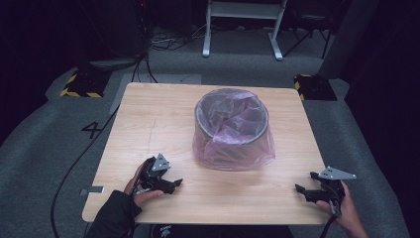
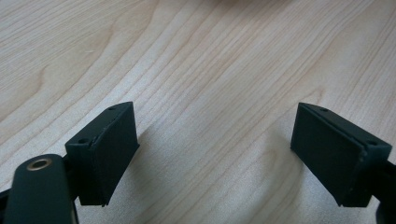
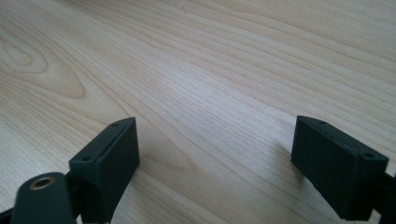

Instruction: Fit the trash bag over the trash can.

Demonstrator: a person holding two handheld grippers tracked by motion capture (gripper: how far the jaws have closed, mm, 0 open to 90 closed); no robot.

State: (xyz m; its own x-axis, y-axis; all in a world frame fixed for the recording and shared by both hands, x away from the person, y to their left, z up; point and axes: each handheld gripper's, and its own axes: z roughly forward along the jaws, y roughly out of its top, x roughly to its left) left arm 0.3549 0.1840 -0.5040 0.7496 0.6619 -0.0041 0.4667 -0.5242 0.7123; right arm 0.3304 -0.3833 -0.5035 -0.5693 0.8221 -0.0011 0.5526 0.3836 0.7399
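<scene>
A round bin (image 1: 232, 119) lined with a thin pink plastic bag (image 1: 233, 148) stands at the middle of the surface (image 1: 148, 119). The loose film could be torn or pulled off if pinched carelessly. The left hand-held gripper (image 1: 174, 182) and right hand-held gripper (image 1: 300, 188) rest near the front edge, jaws spread apart, empty.

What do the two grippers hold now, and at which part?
Nothing. The left gripper and right gripper are both open over the bare table, apart from the bin.
</scene>
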